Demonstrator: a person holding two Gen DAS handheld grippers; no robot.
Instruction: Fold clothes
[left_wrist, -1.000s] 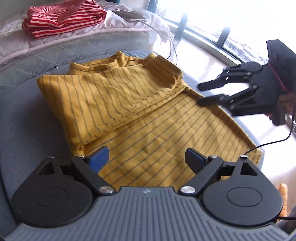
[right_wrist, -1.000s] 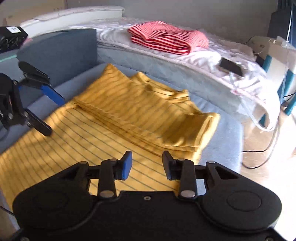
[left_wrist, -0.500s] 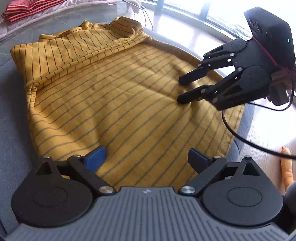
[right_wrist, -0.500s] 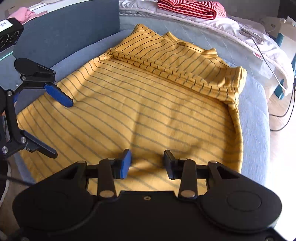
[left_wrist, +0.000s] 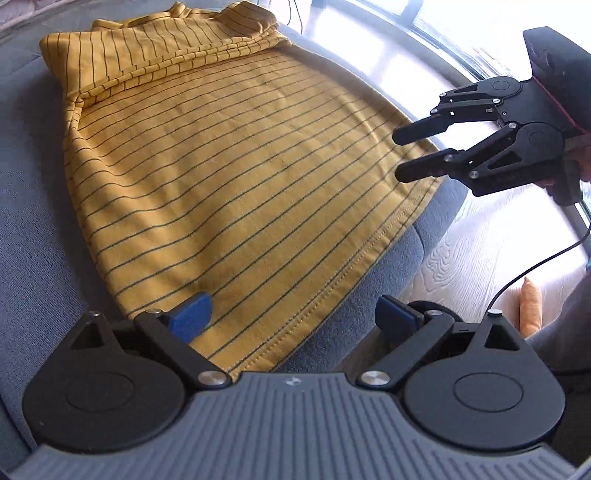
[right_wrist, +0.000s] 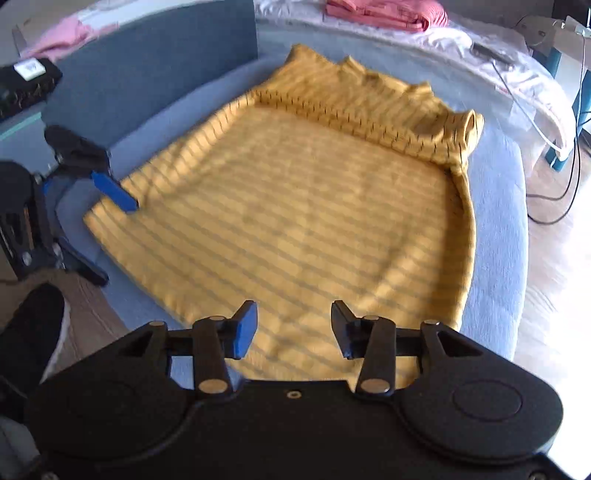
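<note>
A yellow shirt (left_wrist: 229, 166) with thin dark stripes lies flat on a blue-grey cushion (left_wrist: 33, 236), its sleeves folded in near the collar at the far end. My left gripper (left_wrist: 295, 317) is open at the near hem. Its left pad (left_wrist: 192, 315) is over the hem's left corner and its right pad is past the cushion's edge. The right gripper (left_wrist: 404, 153) hangs open just above the hem's other corner. In the right wrist view the shirt (right_wrist: 295, 206) fills the middle. My right gripper (right_wrist: 293, 328) is open above the hem, and the left gripper (right_wrist: 110, 238) is open at the far corner.
A blue backrest (right_wrist: 155, 66) rises behind the cushion. A folded red striped garment (right_wrist: 384, 14) and a pink garment (right_wrist: 62, 40) lie beyond. Cables (right_wrist: 565, 192) trail over the wooden floor (left_wrist: 480, 258). A person's dark shoe (right_wrist: 33, 325) is at lower left.
Both grippers have drawn back from the shirt's middle to its hem, each now at a bottom corner. Both stayed open, and the shirt has not moved.
</note>
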